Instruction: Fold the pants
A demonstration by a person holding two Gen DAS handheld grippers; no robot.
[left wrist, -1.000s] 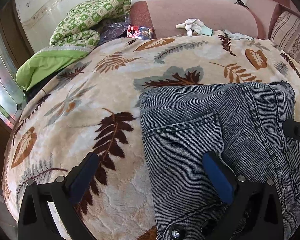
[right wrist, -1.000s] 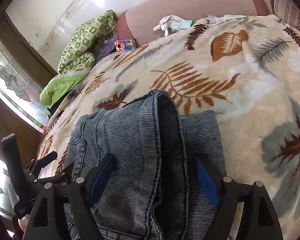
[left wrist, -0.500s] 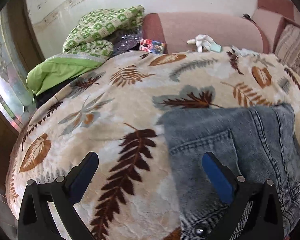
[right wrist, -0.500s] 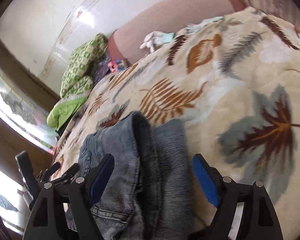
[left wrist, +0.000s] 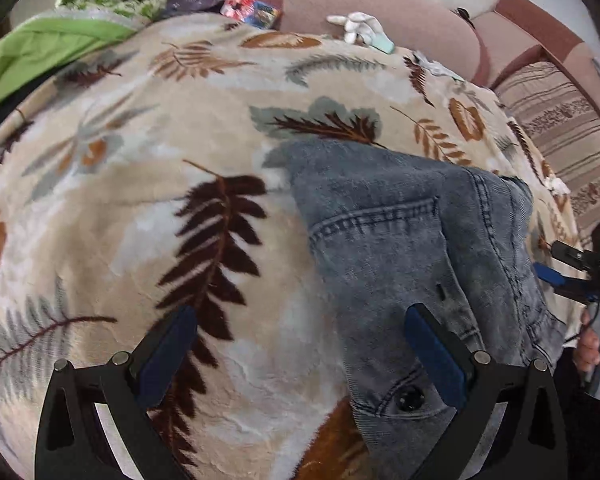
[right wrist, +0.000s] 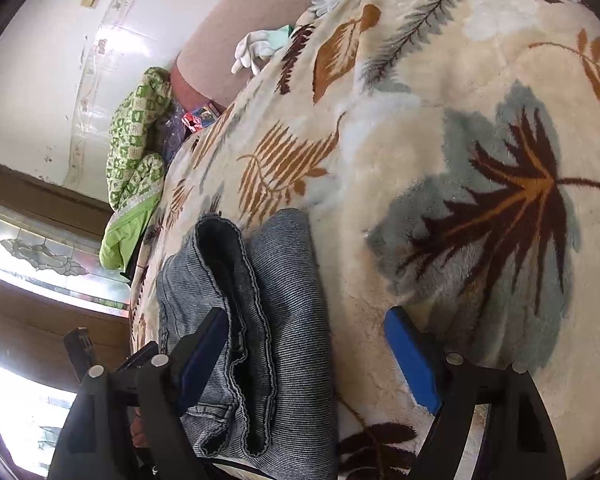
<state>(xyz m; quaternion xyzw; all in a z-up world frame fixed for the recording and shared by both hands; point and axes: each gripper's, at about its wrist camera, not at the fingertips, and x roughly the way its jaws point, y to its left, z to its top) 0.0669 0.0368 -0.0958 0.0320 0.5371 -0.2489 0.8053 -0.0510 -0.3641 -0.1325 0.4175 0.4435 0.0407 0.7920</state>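
Observation:
The grey-blue jeans (left wrist: 420, 240) lie folded into a compact stack on the leaf-patterned blanket (left wrist: 160, 200), back pocket up and a waist button near my side. My left gripper (left wrist: 300, 356) hangs open above the stack's left edge, one finger (left wrist: 432, 356) over the denim and the other over bare blanket. In the right wrist view the folded jeans (right wrist: 276, 300) show their stacked edges. My right gripper (right wrist: 308, 360) is open over their right side, gripping nothing. The right gripper (left wrist: 572, 276) also shows at the left view's right edge.
A green quilt (left wrist: 52, 40) is heaped at the blanket's far left. White gloves (left wrist: 360, 26) and a colourful packet (left wrist: 252, 10) lie by the pink sofa back (left wrist: 400, 0). A striped cushion (left wrist: 560, 120) sits on the right. A window (right wrist: 40, 248) is on the left.
Both grippers stayed open and drew apart sideways off the jeans. The left one slid left and tipped downward. The right one slid right and rolled, so the stack now sits at its left.

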